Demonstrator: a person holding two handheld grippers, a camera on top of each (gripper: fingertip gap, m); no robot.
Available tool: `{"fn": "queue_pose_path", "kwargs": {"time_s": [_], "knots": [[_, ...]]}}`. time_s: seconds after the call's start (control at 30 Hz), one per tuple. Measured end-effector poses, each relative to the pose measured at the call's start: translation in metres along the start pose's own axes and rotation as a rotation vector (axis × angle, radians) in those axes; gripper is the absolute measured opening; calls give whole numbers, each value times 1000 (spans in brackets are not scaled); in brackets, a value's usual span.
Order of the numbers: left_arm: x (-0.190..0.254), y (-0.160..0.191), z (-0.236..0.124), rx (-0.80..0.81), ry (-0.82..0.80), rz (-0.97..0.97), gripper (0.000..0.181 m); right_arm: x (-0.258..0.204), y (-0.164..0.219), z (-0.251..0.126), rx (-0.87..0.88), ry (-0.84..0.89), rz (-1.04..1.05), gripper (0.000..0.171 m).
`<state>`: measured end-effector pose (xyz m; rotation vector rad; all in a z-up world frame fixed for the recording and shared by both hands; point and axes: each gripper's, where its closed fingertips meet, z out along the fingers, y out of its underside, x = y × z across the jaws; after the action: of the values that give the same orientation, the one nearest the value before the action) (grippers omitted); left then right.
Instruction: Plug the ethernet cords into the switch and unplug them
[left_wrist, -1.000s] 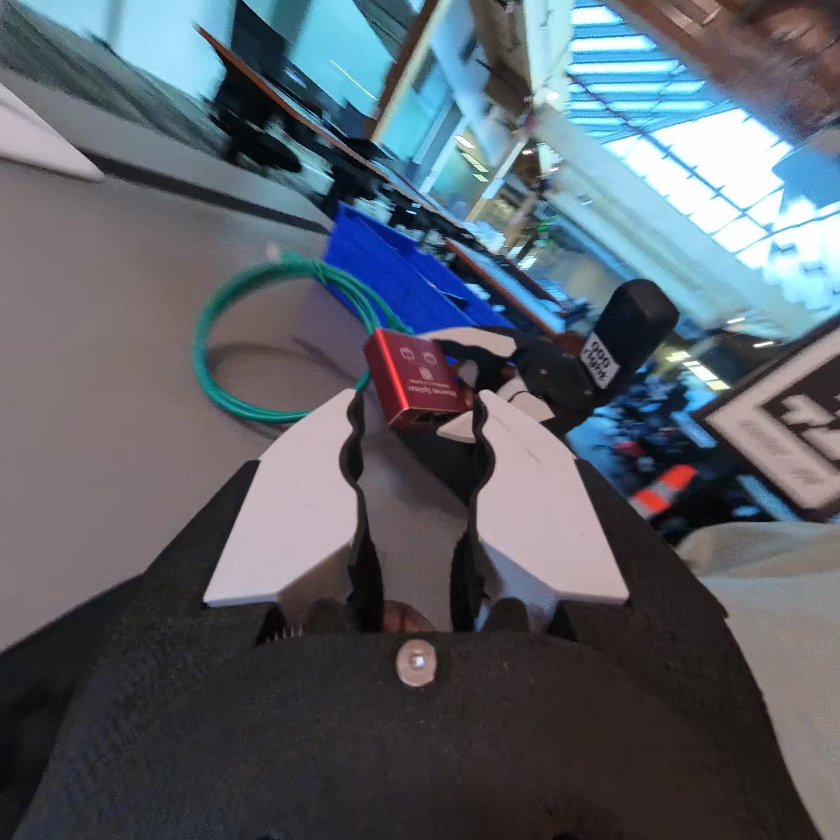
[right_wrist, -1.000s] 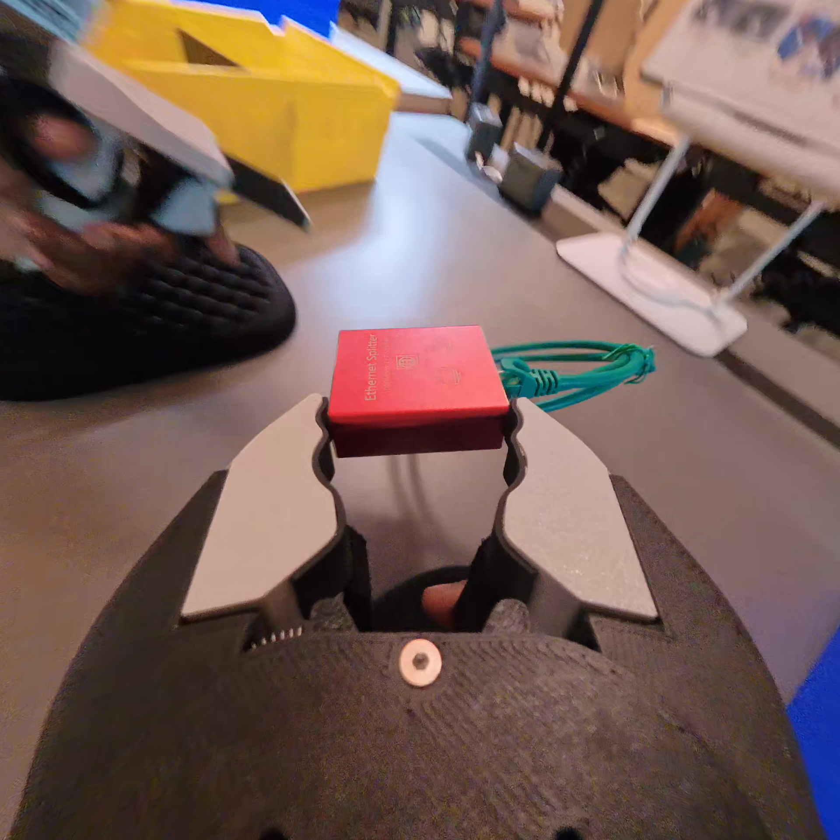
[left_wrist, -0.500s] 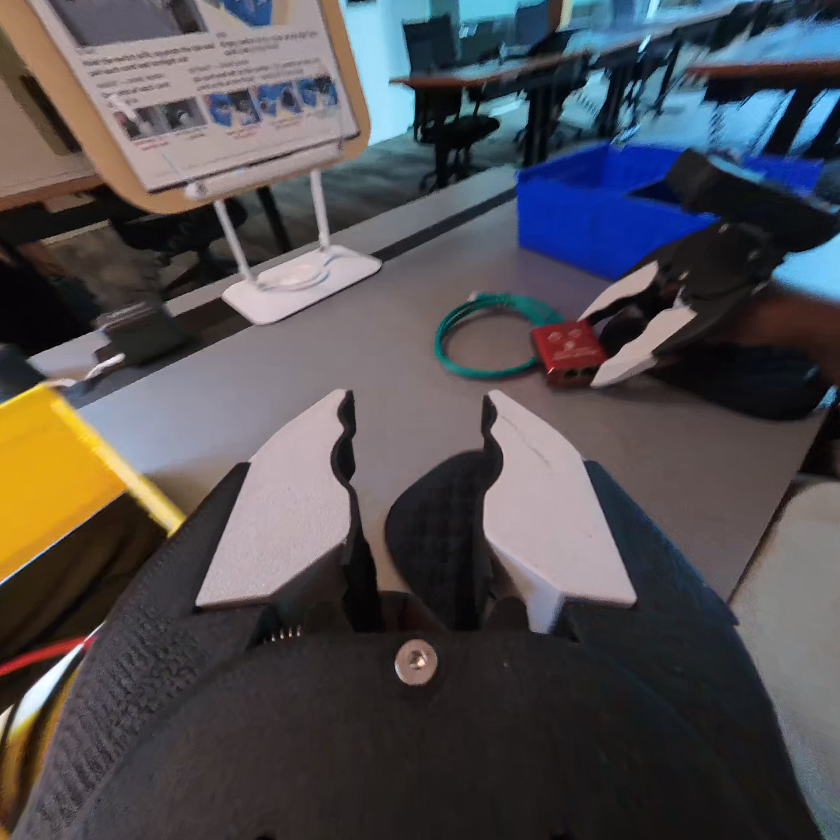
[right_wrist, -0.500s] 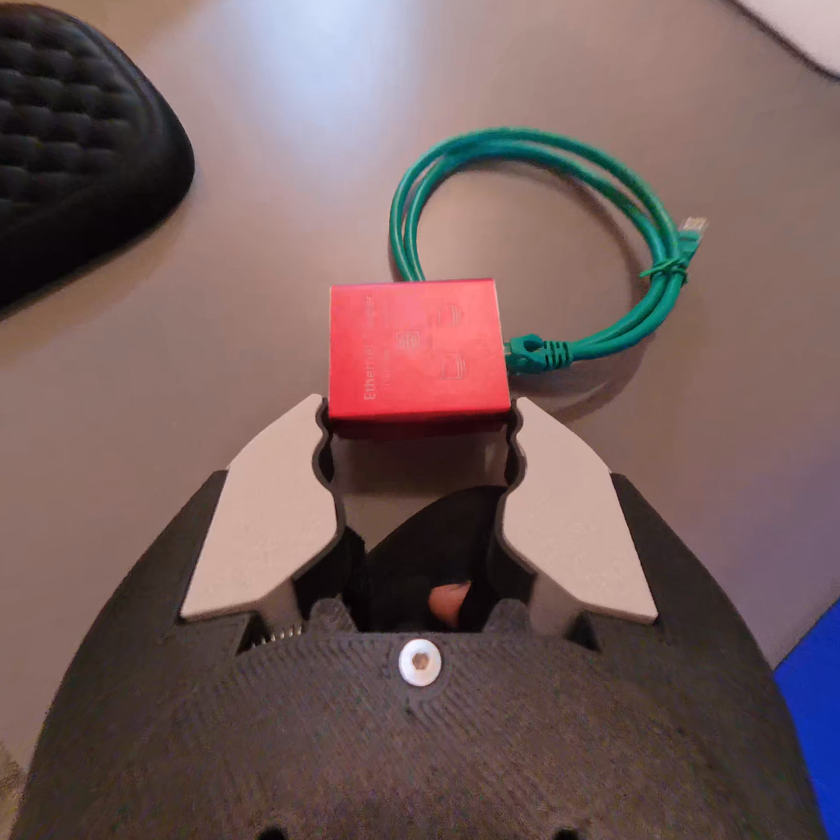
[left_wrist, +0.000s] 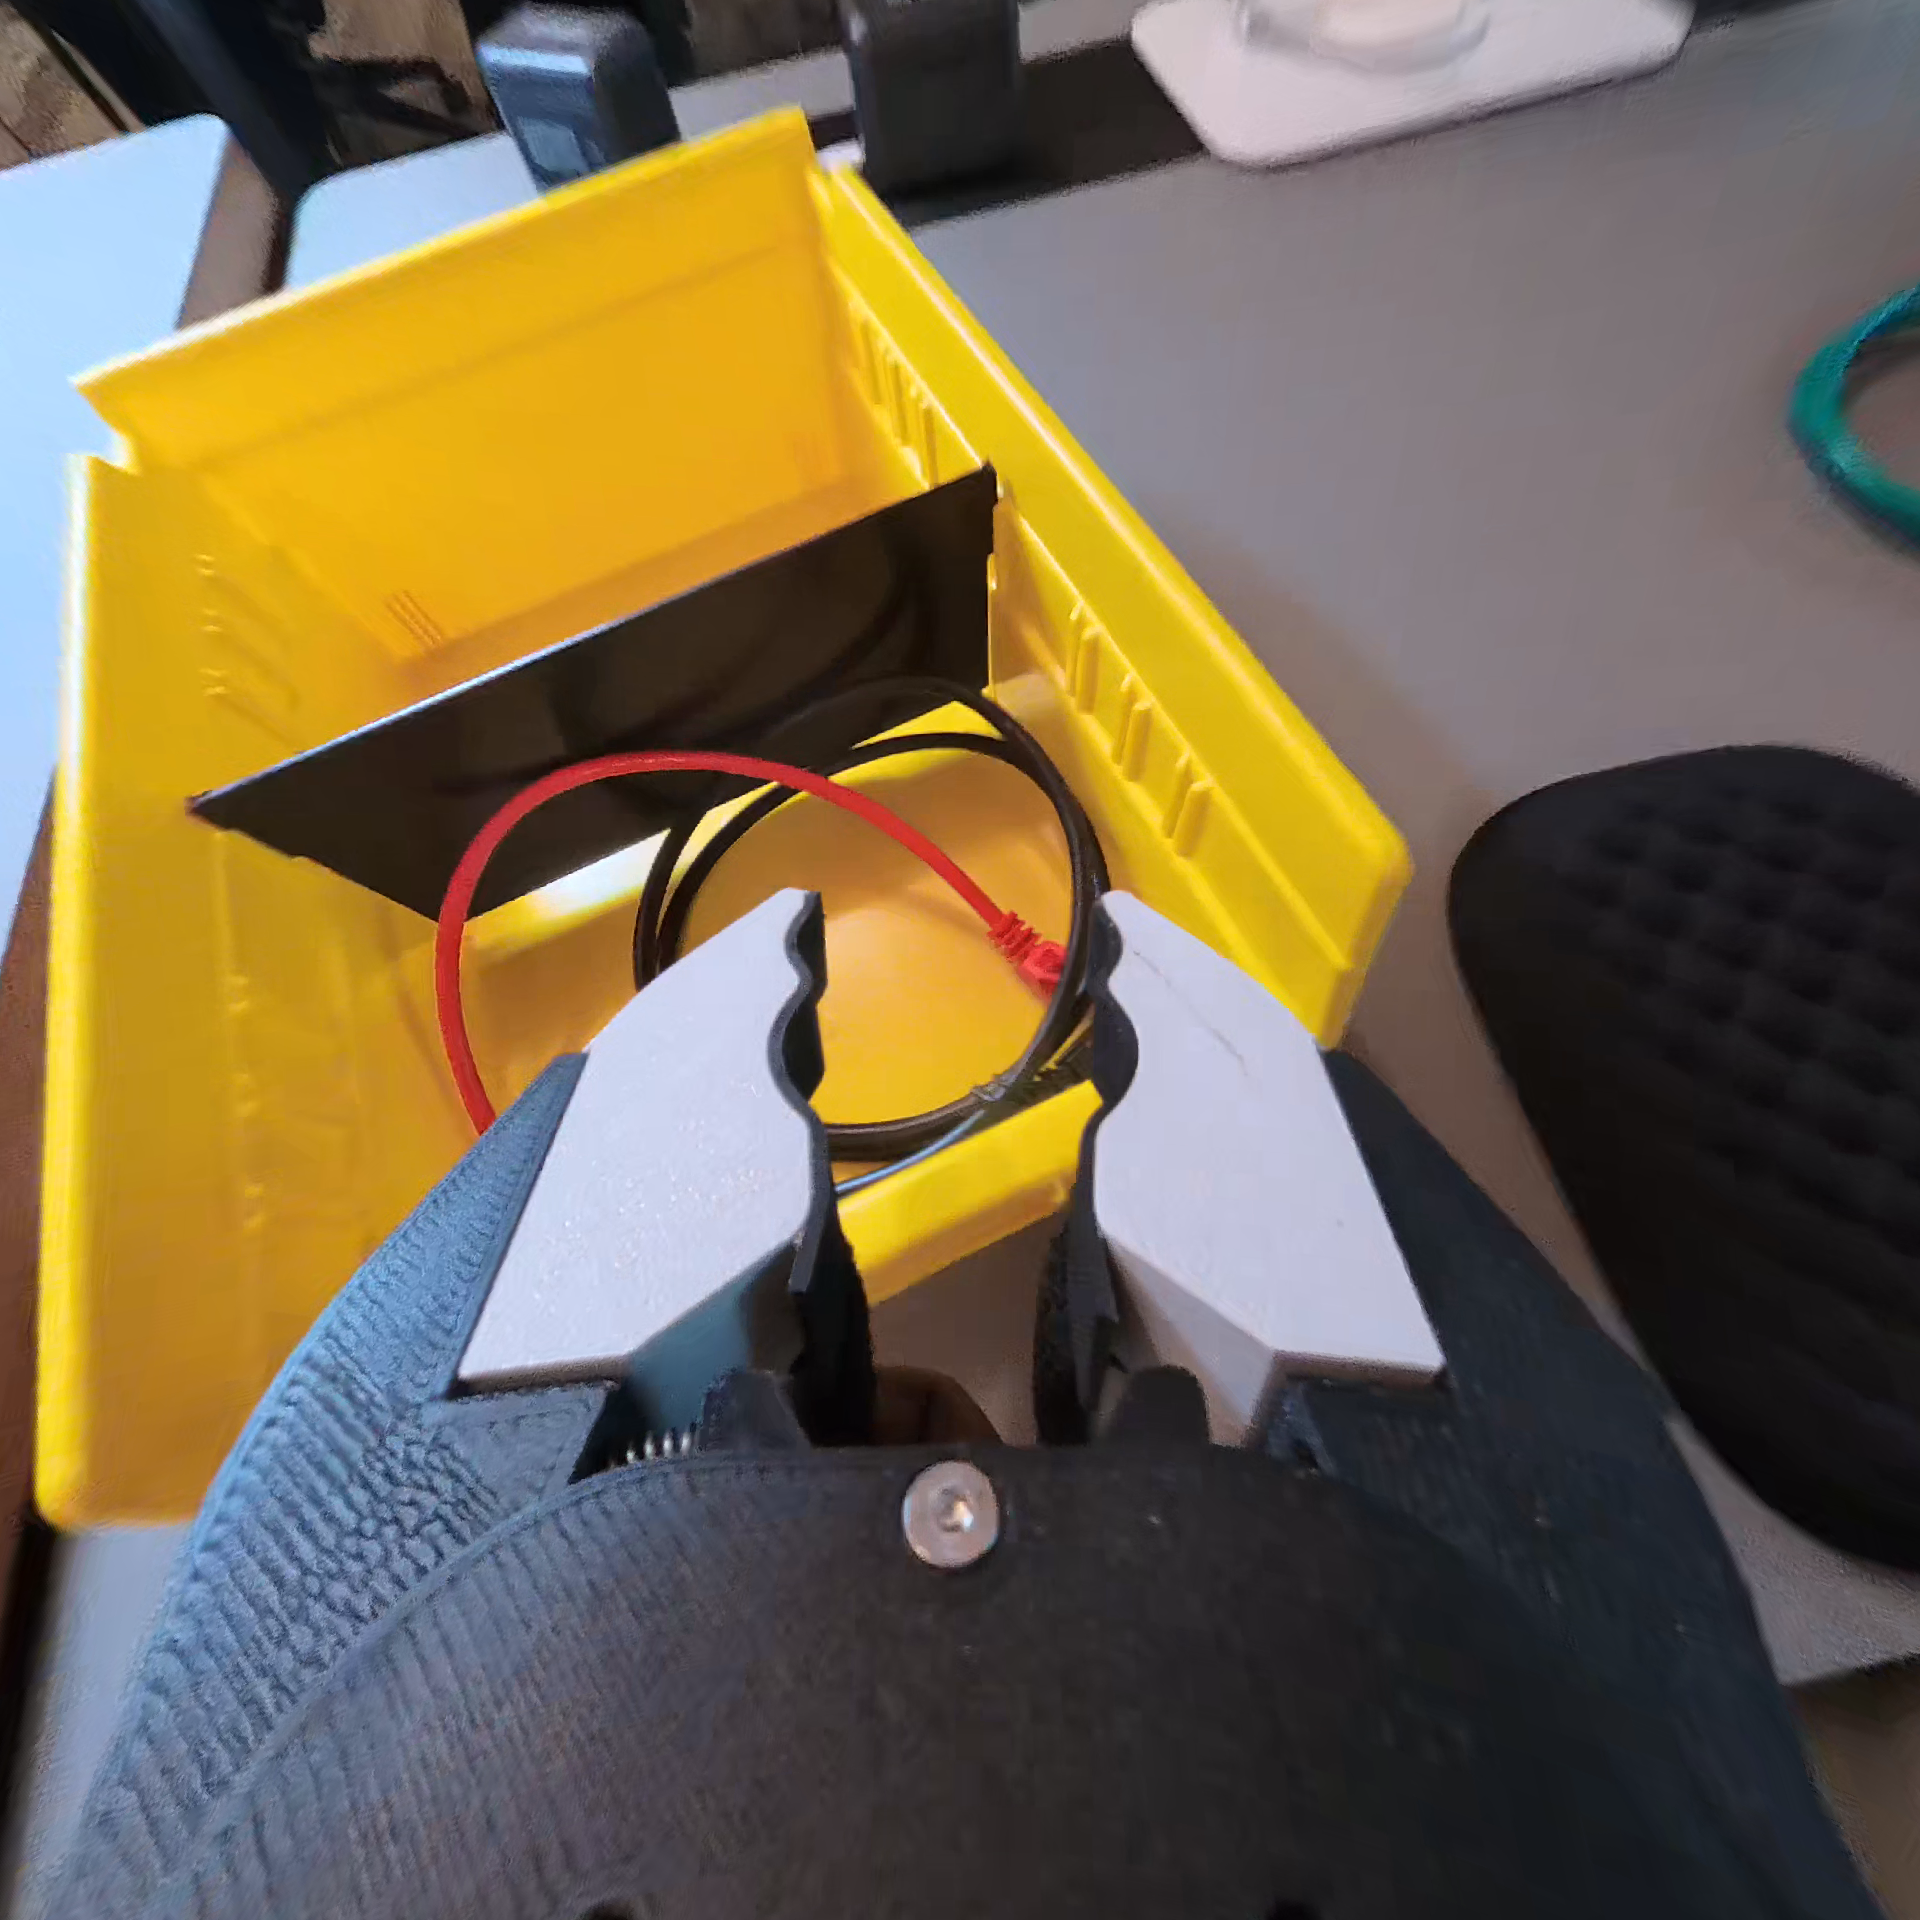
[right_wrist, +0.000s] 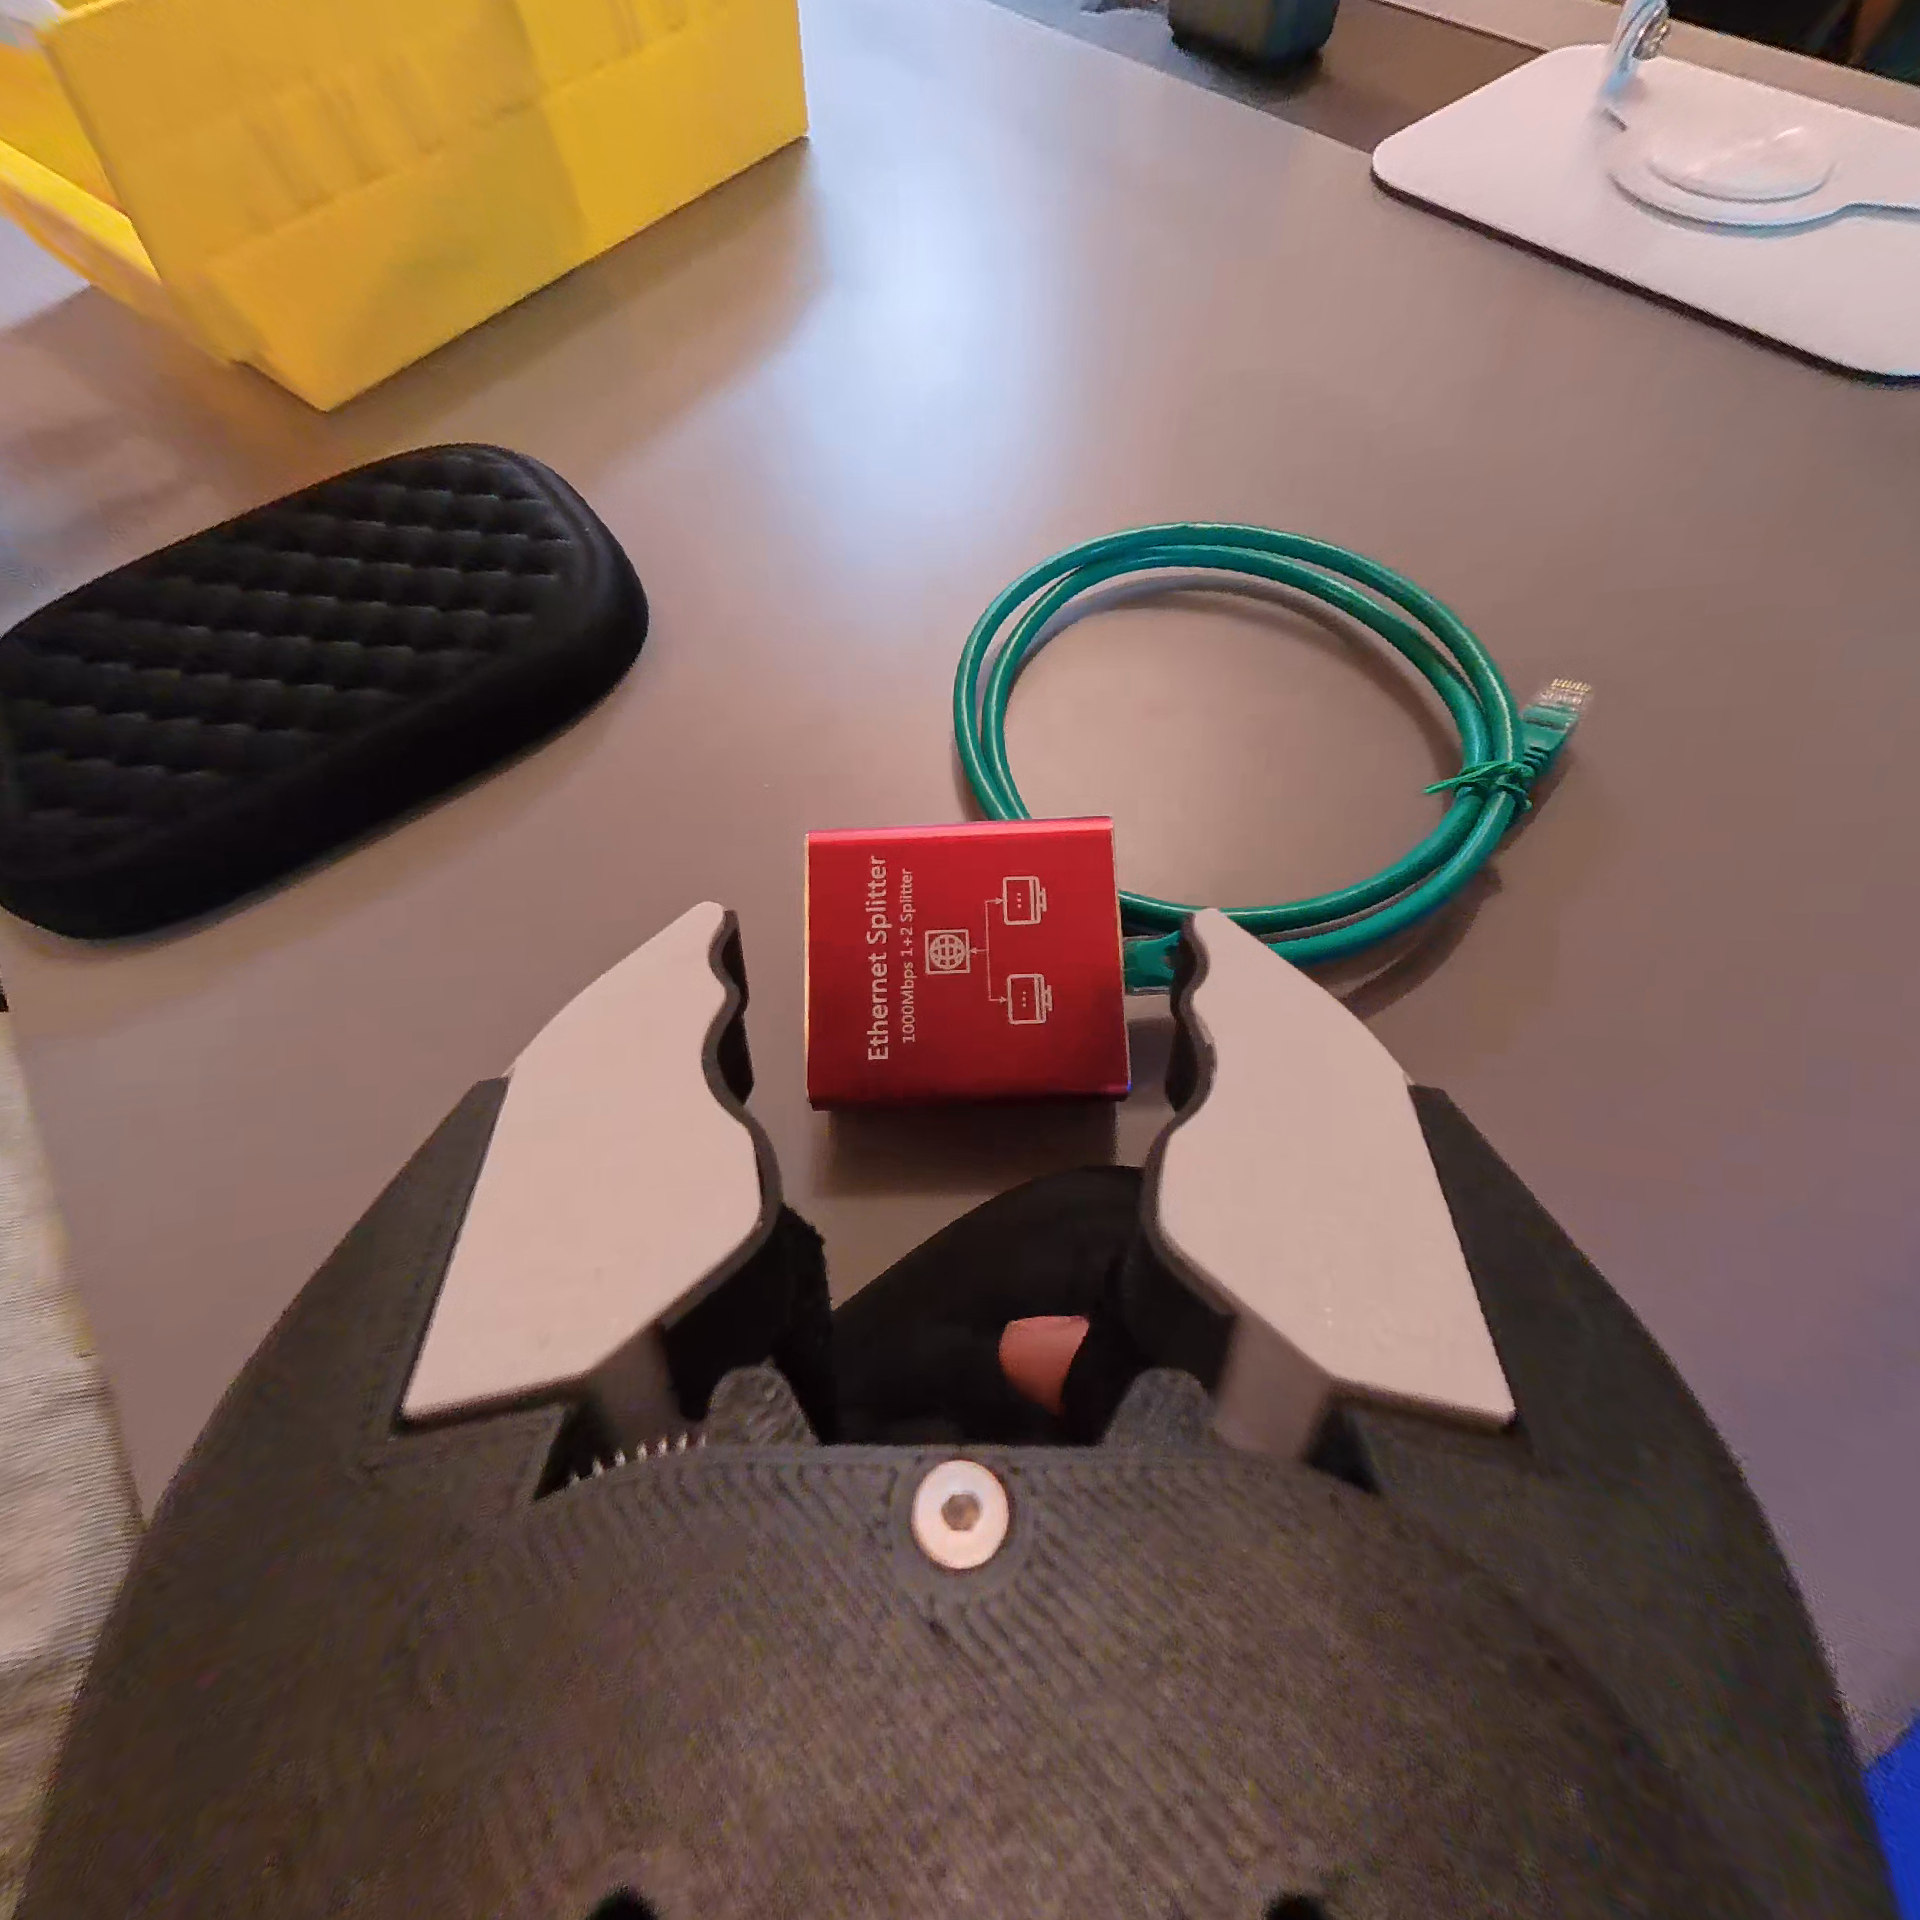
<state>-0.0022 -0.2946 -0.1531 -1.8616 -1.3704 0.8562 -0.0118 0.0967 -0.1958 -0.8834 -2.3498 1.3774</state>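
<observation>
1. The green cord (left_wrist: 1844, 436) is cut off by the right edge in the left wrist view.
2. The red cord (left_wrist: 457, 997) and black cord (left_wrist: 1081, 831) are partly hidden behind the left gripper (left_wrist: 956, 925).
3. One green plug (right_wrist: 1151, 961), at the red switch (right_wrist: 961, 961), is partly covered by the right gripper (right_wrist: 961, 935).
4. The yellow bin (right_wrist: 436, 208) is blurred and cut off at the far left.
</observation>
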Motion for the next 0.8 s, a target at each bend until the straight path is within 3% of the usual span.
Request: {"fn": "queue_pose_path", "kwargs": {"time_s": [0.13,0.43,0.47,0.63,0.8], "knots": [[-1,11,32,-153,50,47,34,0,1,1,-6,7,-10,77],[-6,34,81,-447,93,-105,36,0,4,3,-26,26,-29,75],[-5,34,81,-449,99,-87,25,0,4,3,-26,25,-29,74],[-8,19,72,-280,62,-85,16,1,3,2,-14,29,-25,72],[-18,-37,12,205,25,-192,5,1,3,2,-12,26,-27,69]]}}
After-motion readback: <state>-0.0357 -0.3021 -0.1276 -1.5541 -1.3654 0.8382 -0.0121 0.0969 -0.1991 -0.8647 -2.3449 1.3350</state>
